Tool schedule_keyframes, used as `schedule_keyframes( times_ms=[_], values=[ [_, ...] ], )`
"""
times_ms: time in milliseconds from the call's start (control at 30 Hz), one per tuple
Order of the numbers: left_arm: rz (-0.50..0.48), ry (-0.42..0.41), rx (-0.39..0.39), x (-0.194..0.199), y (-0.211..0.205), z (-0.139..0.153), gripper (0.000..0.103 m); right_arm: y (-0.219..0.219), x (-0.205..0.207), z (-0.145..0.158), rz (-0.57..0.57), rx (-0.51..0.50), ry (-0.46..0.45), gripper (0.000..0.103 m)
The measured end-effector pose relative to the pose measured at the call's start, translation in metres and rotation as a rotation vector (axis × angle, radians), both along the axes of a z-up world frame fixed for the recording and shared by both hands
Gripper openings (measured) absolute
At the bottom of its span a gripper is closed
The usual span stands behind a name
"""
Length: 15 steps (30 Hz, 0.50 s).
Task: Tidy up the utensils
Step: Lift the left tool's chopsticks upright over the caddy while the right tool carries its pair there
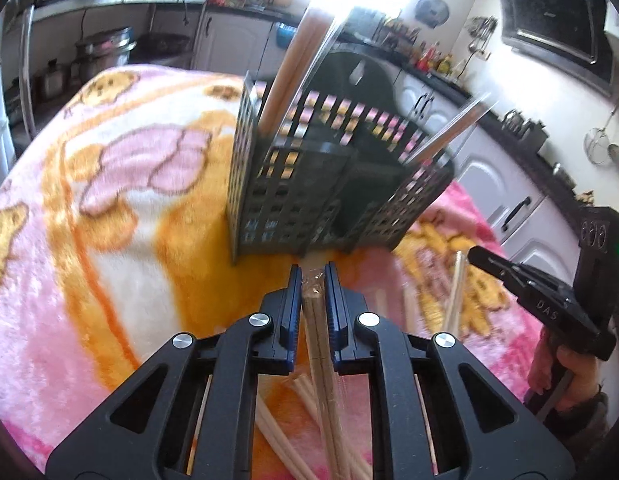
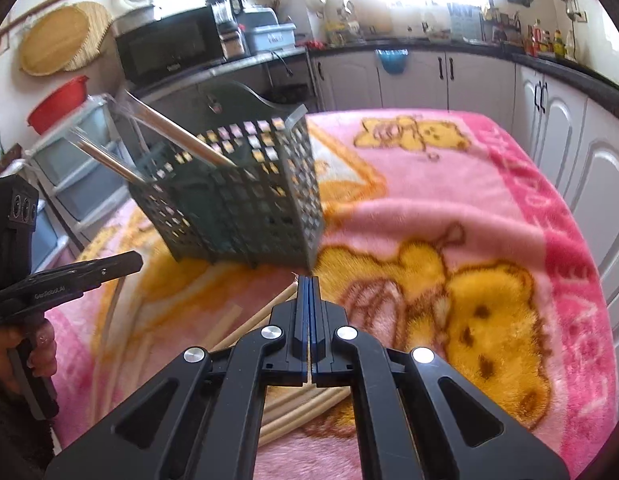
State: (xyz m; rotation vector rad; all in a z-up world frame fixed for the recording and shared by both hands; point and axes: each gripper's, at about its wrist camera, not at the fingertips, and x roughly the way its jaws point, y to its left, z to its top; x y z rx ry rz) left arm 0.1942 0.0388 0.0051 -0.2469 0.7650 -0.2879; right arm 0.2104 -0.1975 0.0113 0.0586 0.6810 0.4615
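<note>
**Wrapped chopsticks clamped beside the slotted holder**

The left gripper [image 1: 313, 280] has its blue pads clamped on a pair of pale wooden chopsticks in a clear wrapper [image 1: 318, 320], just in front of the dark green slotted utensil holder [image 1: 309, 184]. The pair's long axis runs along the gripper's fingers, its crinkled wrapper end pointing toward the holder's base.

Two more wrapped pairs already stand in the holder: one [image 1: 297, 64] leans out of its left rear corner, the other [image 1: 449, 132] slants out to its right.

The right gripper [image 2: 309, 280], near the holder's front corner, has its jaws pressed together; whether it holds anything cannot be told. Loose chopsticks [image 2: 249, 324] lie on the pink cartoon-bear blanket [image 2: 449, 200] below the holder, their axes running diagonally.
</note>
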Motion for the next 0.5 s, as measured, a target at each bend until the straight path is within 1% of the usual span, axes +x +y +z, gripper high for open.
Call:
schedule_keyframes(
  times_ms=[233, 333, 500],
  values=[
    [-0.026, -0.098, -0.030, -0.017, 0.003, 0.040, 0.007, 0.009, -0.025, 0.040, 0.051, 0.035, -0.100, 0.001],
    [-0.036, -0.120, -0.055, -0.022, 0.005, 0.050, 0.007, 0.013, -0.034, 0.055, 0.073, 0.044, -0.136, 0.001],
    [-0.044, -0.164, -0.061, -0.026, -0.001, 0.067, 0.007, 0.015, -0.046, 0.075, 0.094, 0.055, -0.183, 0.001]
  ],
)
